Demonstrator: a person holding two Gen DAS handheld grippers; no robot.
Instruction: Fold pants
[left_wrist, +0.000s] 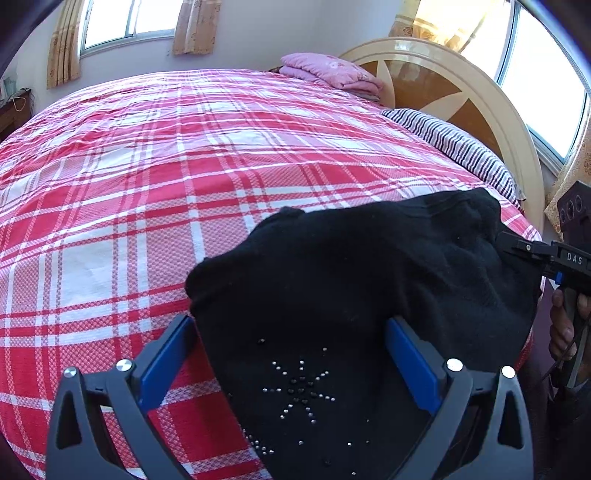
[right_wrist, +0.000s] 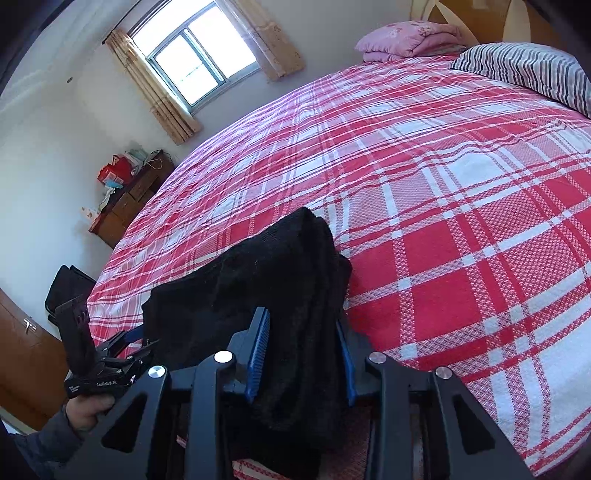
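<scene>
Lying near the close edge of the bed (left_wrist: 147, 177), on the red plaid cover, the black pants (left_wrist: 351, 266) are already doubled into a thick bundle, the rhinestone star turned up toward the left side. The left gripper (left_wrist: 291, 328) is seen with its blue pads spread wide on either side of the cloth, which lies between them without being pressed; it seems to be stationed there so that this end can be taken. The right gripper (right_wrist: 303, 332) is drawn in around the stacked layers at the bundle's right end, its pads set against the thick fabric on both sides, so a pinch on the pants is judged to be made there. A hand (right_wrist: 86, 406) is visible on the left handle in the right wrist view. A striped pillow (left_wrist: 454, 147) and a pink folded quilt (left_wrist: 328, 70) are kept at the far end, well apart, so room is left for a further fold.
</scene>
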